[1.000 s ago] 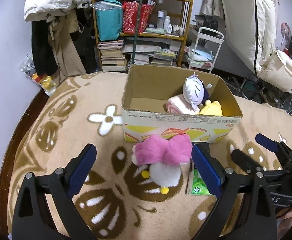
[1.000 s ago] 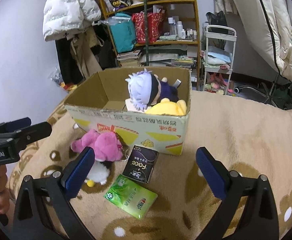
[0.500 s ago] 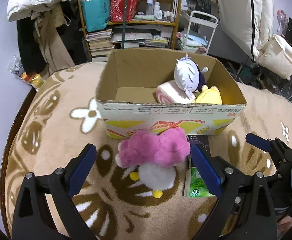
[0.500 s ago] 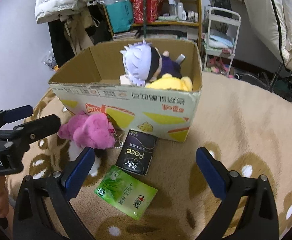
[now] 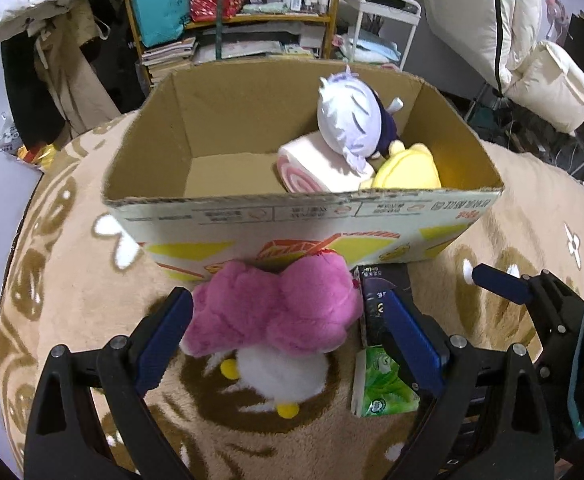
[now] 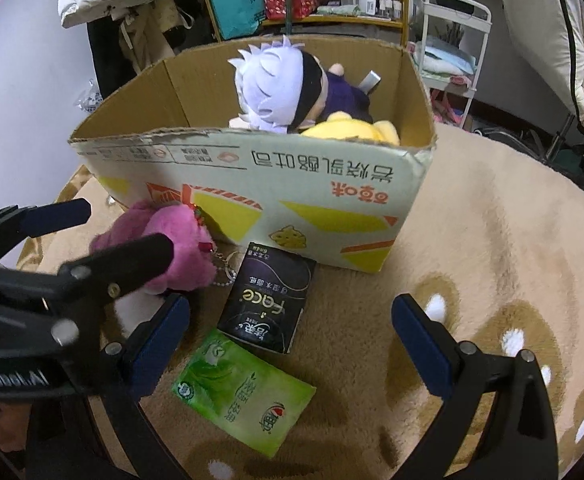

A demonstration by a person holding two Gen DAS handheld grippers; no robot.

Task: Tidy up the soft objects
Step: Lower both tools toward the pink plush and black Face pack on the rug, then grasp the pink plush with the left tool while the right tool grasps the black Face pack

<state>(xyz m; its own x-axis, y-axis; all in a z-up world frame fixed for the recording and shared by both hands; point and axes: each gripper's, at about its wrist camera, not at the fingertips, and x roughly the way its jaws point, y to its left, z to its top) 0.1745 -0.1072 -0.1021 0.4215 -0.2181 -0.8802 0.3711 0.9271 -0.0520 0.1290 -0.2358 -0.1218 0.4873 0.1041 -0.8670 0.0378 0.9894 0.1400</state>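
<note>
A pink and white plush toy (image 5: 275,320) lies on the rug against the front of a cardboard box (image 5: 308,216); it also shows in the right wrist view (image 6: 171,248). My left gripper (image 5: 287,340) is open, its blue pads on either side of the plush, not touching it. The box holds a white-haired doll (image 5: 348,120), a pink roll plush (image 5: 316,168) and a yellow plush (image 5: 408,168). My right gripper (image 6: 292,344) is open and empty above a black tissue pack (image 6: 267,300) and a green tissue pack (image 6: 243,388).
The beige patterned rug (image 6: 492,240) covers the bed around the box. A shelf (image 5: 251,8) with bags and books, a white cart (image 5: 388,28) and hanging coats (image 5: 51,60) stand behind. The left half of the box floor is bare.
My left gripper has moved forward and down, so the pink plush now lies between its pads. My right gripper has moved closer to the tissue packs and the box.
</note>
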